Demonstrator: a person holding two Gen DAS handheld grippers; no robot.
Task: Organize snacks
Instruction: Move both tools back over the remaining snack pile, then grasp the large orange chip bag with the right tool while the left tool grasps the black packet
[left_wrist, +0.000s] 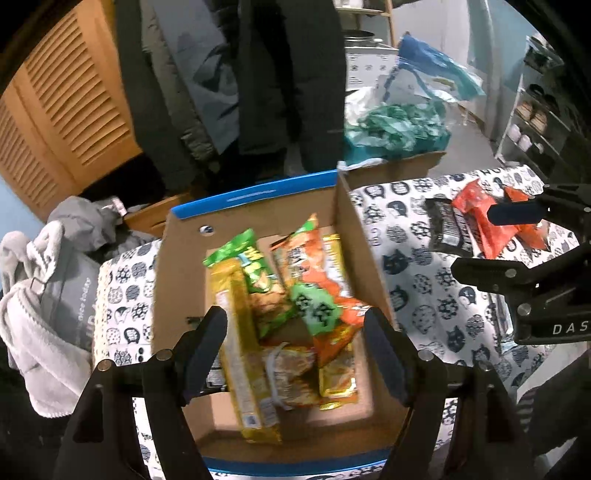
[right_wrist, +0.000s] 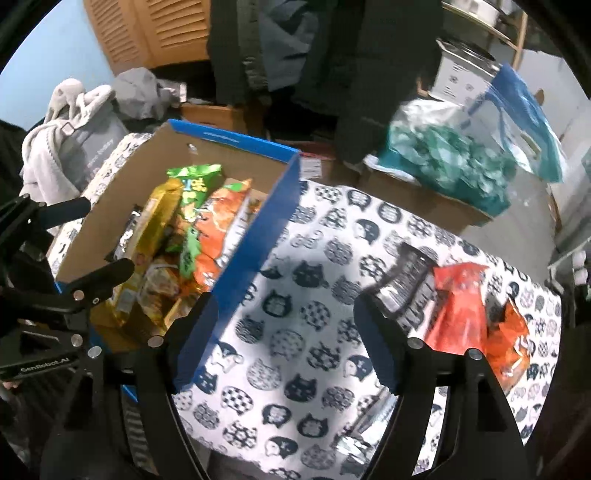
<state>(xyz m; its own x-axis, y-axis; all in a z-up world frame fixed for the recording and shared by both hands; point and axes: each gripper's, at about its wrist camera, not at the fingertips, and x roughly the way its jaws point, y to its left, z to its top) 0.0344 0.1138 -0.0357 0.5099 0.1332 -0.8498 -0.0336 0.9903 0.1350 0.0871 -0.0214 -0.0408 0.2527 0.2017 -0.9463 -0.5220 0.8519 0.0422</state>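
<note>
We hold both grippers above a table covered in a white cloth printed with dark cat faces (right_wrist: 295, 280). The left gripper (left_wrist: 295, 350) hangs over the open brown cardboard box with the blue outer rim (left_wrist: 177, 258), its jaws apart with nothing between them. Below it lie the packed snacks: a long yellow packet (left_wrist: 243, 354), a green crinkly bag (left_wrist: 255, 258) and orange wrappers (left_wrist: 321, 266).

The right gripper (right_wrist: 284, 343) points down at bare cloth just right of the box wall, its jaws also wide apart and empty. What remains to sort lies to its right and a little farther away: a dark brown-and-silver wrapped bar (right_wrist: 410, 295), a bright red crinkly pouch (right_wrist: 458, 306) touching it, and an orange foil bag (right_wrist: 509, 332) at the near right.

The dark bar is nearest, close to the right finger (right_wrist: 376, 347), with its long axis running from far to near. We judge the right gripper far better placed than the left, which sits well apart across the box wall. A sideways reach to the right with the jaws straddling the bar's narrow width looks the likely next move.
</note>
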